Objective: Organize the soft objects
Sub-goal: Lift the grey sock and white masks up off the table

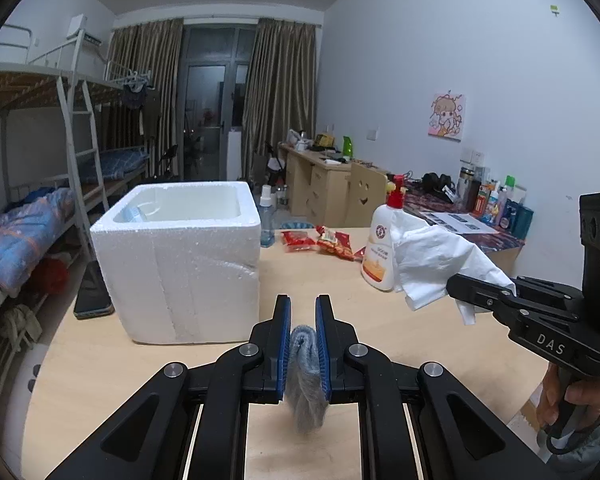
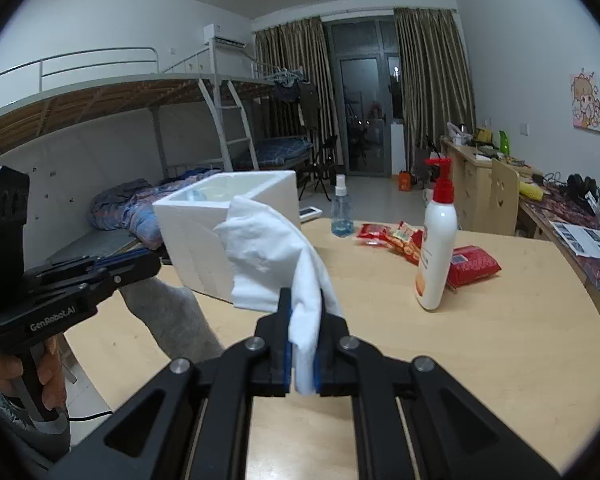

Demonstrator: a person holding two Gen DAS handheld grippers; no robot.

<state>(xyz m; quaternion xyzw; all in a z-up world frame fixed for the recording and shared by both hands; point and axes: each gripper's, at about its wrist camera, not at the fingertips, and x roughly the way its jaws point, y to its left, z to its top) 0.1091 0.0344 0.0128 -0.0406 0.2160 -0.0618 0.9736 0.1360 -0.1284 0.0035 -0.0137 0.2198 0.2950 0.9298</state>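
My left gripper [image 1: 303, 304] is shut on a grey fuzzy cloth [image 1: 306, 376] that hangs down between its blue pads above the wooden table [image 1: 340, 312]. In the right wrist view the same grey cloth [image 2: 172, 312] dangles below the left gripper [image 2: 154, 262]. My right gripper [image 2: 304, 296] is shut on a crumpled white cloth [image 2: 268, 248], held up in the air. From the left wrist view that white cloth [image 1: 432, 256] sticks out of the right gripper [image 1: 456, 288]. An open white foam box [image 1: 180, 256] stands on the table's left part, ahead of both grippers.
A white lotion bottle with a red pump [image 2: 436, 248] stands right of centre, with red packets [image 2: 472, 266] and snack bags [image 1: 320, 240] behind it. A blue spray bottle [image 2: 341, 212] is at the far edge. A phone [image 1: 92, 292] lies left of the box. Bunk beds stand to the left.
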